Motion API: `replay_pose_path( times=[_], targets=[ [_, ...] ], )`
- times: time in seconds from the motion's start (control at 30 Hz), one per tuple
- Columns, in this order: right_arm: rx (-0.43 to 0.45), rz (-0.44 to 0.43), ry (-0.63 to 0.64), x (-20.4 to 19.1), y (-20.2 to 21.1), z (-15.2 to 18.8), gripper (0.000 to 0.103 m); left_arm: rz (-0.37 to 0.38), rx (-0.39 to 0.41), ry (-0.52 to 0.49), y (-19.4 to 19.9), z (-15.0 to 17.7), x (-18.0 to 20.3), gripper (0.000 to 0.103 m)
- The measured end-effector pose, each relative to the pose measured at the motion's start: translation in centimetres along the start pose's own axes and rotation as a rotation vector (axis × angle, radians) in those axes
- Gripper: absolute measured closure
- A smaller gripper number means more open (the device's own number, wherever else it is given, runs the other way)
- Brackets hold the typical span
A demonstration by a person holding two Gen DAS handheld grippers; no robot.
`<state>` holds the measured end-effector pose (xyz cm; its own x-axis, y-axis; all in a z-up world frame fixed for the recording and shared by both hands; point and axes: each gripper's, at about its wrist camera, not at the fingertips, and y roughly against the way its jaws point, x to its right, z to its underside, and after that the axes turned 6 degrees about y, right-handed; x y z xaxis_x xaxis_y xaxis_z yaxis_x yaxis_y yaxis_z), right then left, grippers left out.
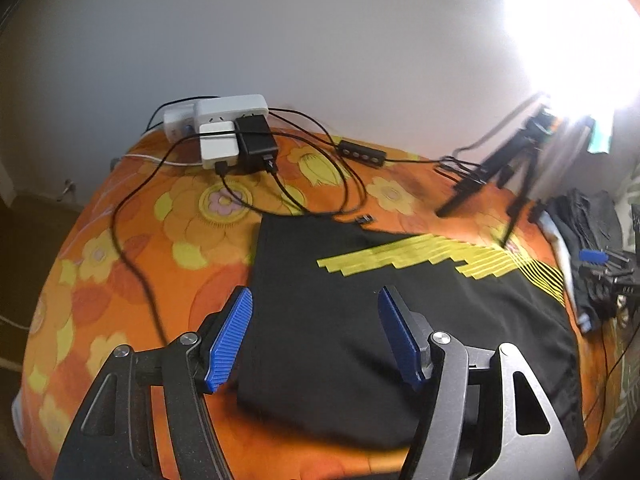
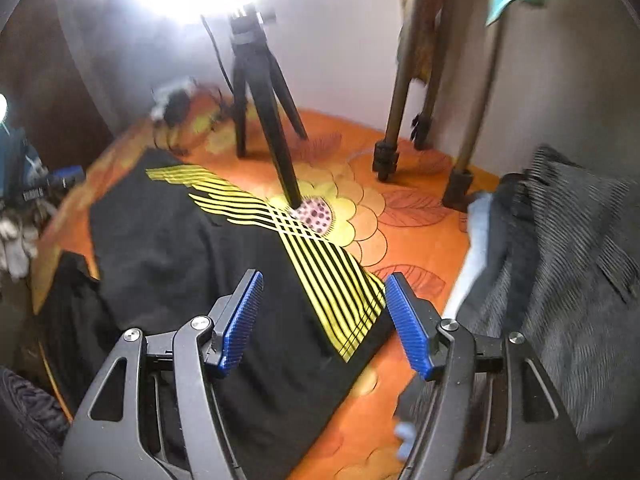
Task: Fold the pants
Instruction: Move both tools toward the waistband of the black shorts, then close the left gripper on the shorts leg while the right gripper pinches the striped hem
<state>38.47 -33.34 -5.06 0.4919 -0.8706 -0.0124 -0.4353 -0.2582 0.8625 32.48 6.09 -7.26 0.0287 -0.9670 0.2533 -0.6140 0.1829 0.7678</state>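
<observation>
Black pants with yellow stripes lie flat on the orange flowered bedspread. My left gripper is open and empty, hovering over the pants' left end. In the right wrist view the pants spread left and centre, with the yellow striped part near my right gripper. The right gripper is open and empty, just above the pants' near right corner. Neither gripper holds cloth.
A white power strip with plugs and black cables lies at the bed's far left. A black tripod stands on the bed beside the pants. A second brown tripod stands by the wall. Dark clothes are piled at the right.
</observation>
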Motion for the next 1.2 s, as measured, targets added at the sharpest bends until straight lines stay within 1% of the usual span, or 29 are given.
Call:
replay_pose_path(
  times=[0.1, 0.2, 0.27, 0.37, 0.43, 0.5, 0.53, 0.57, 0.67, 0.73, 0.77, 0.8, 0.83, 0.9, 0.93, 1.0, 1.03, 1.1, 1.17, 1.2],
  targets=[
    [-0.067, -0.001, 0.037, 0.4, -3.4, -0.8, 0.036, -0.008, -0.018, 0.016, -2.9, -1.4, -1.0, 0.038],
    [-0.124, -0.045, 0.078, 0.6, -5.8, -1.1, 0.036, 0.002, -0.058, 0.036, -5.5, -2.4, -2.1, 0.038],
    [-0.158, -0.064, 0.108, 0.6, -7.2, -1.1, 0.036, -0.004, -0.057, 0.045, -6.5, -3.2, -2.7, 0.038],
    [-0.193, -0.101, 0.105, 0.9, -8.5, -1.0, 0.036, 0.020, -0.058, 0.055, -7.6, -4.0, -3.3, 0.038],
    [-0.212, -0.115, 0.096, 1.1, -9.2, -0.9, 0.036, 0.020, -0.079, 0.045, -8.6, -4.1, -3.4, 0.038],
    [-0.218, -0.122, 0.088, 1.1, -9.7, -1.1, 0.027, 0.006, -0.101, 0.017, -9.6, -4.0, -3.4, 0.038],
    [-0.219, -0.125, 0.086, 1.2, -9.8, -1.2, 0.026, 0.005, -0.105, 0.013, -9.9, -3.9, -3.4, 0.038],
    [-0.223, -0.126, 0.085, 1.2, -9.8, -1.2, 0.025, 0.005, -0.089, 0.005, -9.9, -3.9, -3.3, 0.037],
    [-0.224, -0.129, 0.091, 1.5, -9.6, -1.0, 0.025, 0.004, -0.077, 0.003, -10.0, -3.8, -3.3, 0.037],
    [-0.218, -0.124, 0.096, 1.5, -9.4, -0.8, 0.028, -0.011, -0.061, -0.014, -9.9, -3.6, -3.0, 0.039],
    [-0.215, -0.120, 0.097, 1.6, -9.2, -0.7, 0.032, -0.012, -0.053, -0.027, -10.0, -3.5, -2.7, 0.049],
    [-0.212, -0.118, 0.099, 1.4, -9.1, -0.7, 0.037, -0.007, -0.040, -0.048, -10.0, -3.3, -2.2, 0.063],
    [-0.210, -0.114, 0.106, 1.2, -9.2, -0.7, 0.041, 0.002, -0.033, -0.062, -10.0, -3.1, -1.9, 0.070],
    [-0.202, -0.086, 0.122, 0.6, -9.2, -0.6, 0.054, 0.026, -0.016, -0.097, -9.9, -2.6, -1.1, 0.092],
    [-0.197, -0.078, 0.124, 0.5, -9.1, -0.5, 0.057, 0.029, -0.009, -0.117, -9.9, -2.4, -0.8, 0.096],
    [-0.184, -0.057, 0.121, 0.4, -8.8, -0.3, 0.071, 0.008, 0.006, -0.165, -9.8, -2.1, 0.1, 0.099],
    [-0.177, -0.044, 0.117, 0.4, -8.7, -0.2, 0.075, 0.009, 0.007, -0.179, -9.8, -2.0, 0.4, 0.100],
    [-0.168, -0.043, 0.104, 0.4, -8.5, -0.1, 0.091, 0.015, 0.008, -0.185, -9.7, -1.9, 0.6, 0.100],
    [-0.163, -0.055, 0.101, 0.2, -8.2, 0.1, 0.095, 0.009, 0.013, -0.193, -9.6, -2.2, 0.7, 0.100],
    [-0.159, -0.040, 0.117, -0.1, -8.0, 0.2, 0.097, 0.012, 0.023, -0.191, -9.4, -2.2, 0.7, 0.100]
  ],
)
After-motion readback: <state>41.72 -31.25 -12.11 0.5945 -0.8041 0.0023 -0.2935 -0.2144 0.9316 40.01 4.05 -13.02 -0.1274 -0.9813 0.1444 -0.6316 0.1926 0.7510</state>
